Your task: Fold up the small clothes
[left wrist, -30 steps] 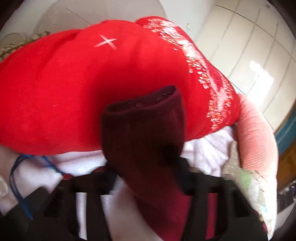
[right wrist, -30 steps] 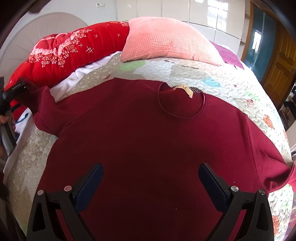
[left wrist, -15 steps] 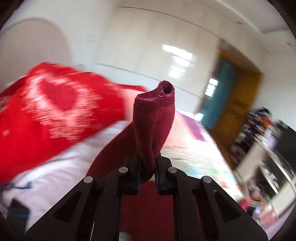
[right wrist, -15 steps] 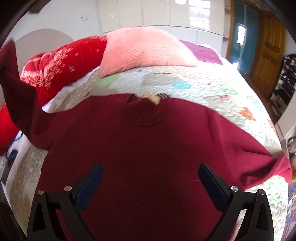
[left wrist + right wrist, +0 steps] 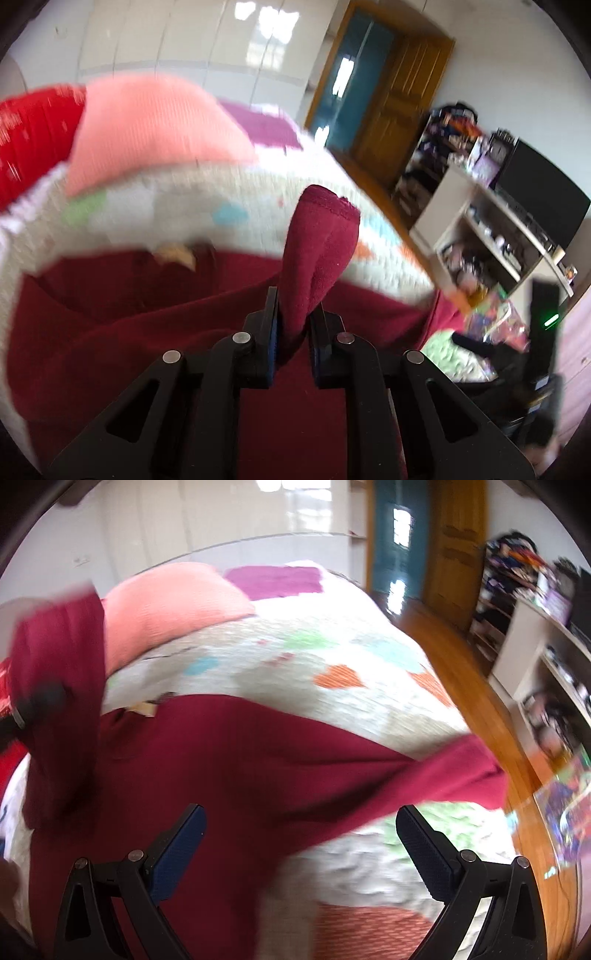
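A dark red T-shirt [image 5: 229, 760] lies spread on a quilted bed [image 5: 332, 657], collar tag toward the pillows. My left gripper [image 5: 293, 321] is shut on the shirt's left sleeve [image 5: 317, 243], which stands up between the fingers, lifted over the shirt body [image 5: 147, 332]. In the right wrist view the lifted sleeve [image 5: 62, 686] hangs at the left. My right gripper [image 5: 299, 834] is open and empty above the shirt's lower right part. The other sleeve [image 5: 461, 775] lies out to the right near the bed's edge.
A pink pillow [image 5: 166, 605], a red cushion [image 5: 29, 140] and a purple cloth [image 5: 273, 579] lie at the head of the bed. To the right are a wooden floor [image 5: 461, 657], white shelves with clutter [image 5: 498, 229], a dark screen [image 5: 543, 192] and a wooden door [image 5: 402, 92].
My left gripper has carried the sleeve up and to the right, from beside the red cushion to over the shirt body. My right gripper has swung right, toward the right sleeve.
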